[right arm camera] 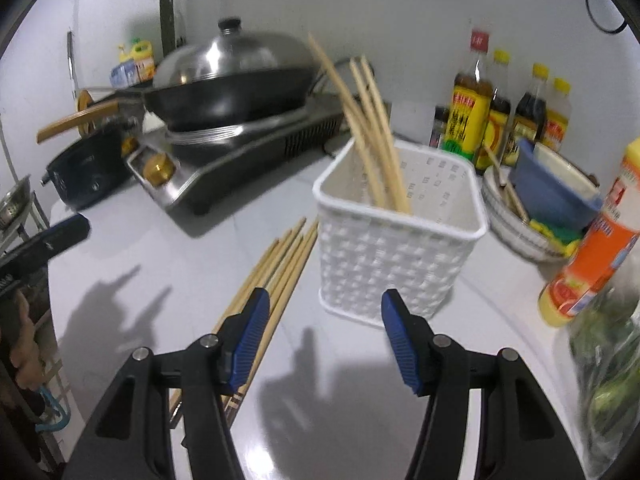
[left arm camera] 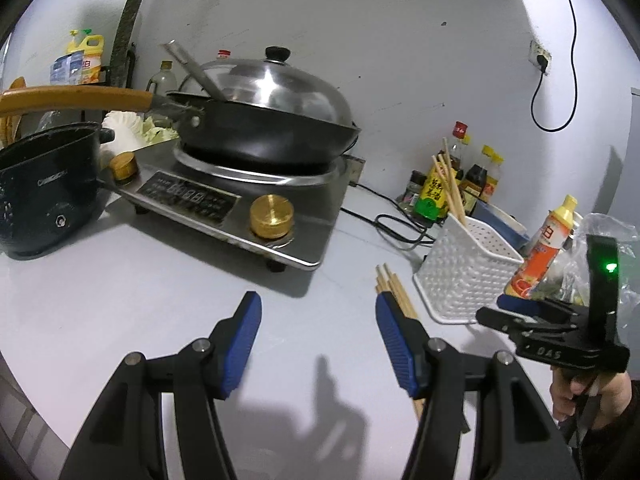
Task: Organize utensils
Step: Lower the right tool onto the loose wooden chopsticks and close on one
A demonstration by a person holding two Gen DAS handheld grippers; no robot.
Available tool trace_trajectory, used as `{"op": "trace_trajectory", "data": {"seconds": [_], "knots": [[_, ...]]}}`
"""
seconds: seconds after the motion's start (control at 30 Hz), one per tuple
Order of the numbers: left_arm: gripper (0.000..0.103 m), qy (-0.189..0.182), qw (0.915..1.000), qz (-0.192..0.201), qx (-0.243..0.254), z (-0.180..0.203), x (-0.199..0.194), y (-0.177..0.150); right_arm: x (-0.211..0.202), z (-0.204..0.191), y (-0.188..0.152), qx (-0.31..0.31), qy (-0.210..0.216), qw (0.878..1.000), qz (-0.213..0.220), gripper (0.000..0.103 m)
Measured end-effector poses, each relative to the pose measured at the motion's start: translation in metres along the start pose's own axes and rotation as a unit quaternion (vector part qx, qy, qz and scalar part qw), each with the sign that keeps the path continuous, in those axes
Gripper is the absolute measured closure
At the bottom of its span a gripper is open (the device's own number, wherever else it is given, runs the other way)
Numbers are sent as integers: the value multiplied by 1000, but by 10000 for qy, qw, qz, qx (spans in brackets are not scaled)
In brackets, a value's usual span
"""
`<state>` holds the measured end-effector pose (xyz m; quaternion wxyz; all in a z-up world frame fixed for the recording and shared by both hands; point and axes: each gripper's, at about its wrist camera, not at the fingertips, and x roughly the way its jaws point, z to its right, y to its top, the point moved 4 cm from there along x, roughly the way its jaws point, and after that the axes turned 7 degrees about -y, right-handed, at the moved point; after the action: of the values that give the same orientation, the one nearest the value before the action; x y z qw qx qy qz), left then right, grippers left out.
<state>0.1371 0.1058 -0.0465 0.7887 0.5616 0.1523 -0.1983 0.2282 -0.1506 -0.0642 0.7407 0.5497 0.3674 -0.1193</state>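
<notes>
Both our jaws stand released, nothing between the pads: our left gripper [left arm camera: 318, 344] and our right gripper [right arm camera: 324, 340] hover over the white counter [left arm camera: 140, 288]. Loose bamboo chopsticks [right arm camera: 280, 260] lie flat just beside the white perforated utensil basket [right arm camera: 384, 256], where a few more chopsticks [right arm camera: 372, 132] lean upright. Behind sits a lidded wok [left arm camera: 264, 120] on an induction cooker [left arm camera: 224, 200].

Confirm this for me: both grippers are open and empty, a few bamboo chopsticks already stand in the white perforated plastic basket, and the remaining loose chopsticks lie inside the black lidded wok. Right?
Not quite. The loose bamboo chopsticks lie flat on the white countertop beside the white perforated plastic basket, not inside the black lidded wok; the right wrist view shows this. The rest holds: left gripper and right gripper open and empty, standing chopsticks in the basket.
</notes>
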Motion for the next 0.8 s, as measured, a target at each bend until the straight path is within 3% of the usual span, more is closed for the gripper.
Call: {"op": "trace_trajectory", "data": {"seconds": [0.27,0.47,0.8], "knots": [[44,103,9999,-81,-10,-18,1,-7,41,-17,-15,18,-44,9984,-557,47],[44,142,9998,-130,-114,-32,2,-13,61,-32,-21,-70,-73,9966,-812,66],[44,118,9994,-183,-282,-44,-1,-18,76,-43,-17,-62,-80,9953,-960,78]]}}
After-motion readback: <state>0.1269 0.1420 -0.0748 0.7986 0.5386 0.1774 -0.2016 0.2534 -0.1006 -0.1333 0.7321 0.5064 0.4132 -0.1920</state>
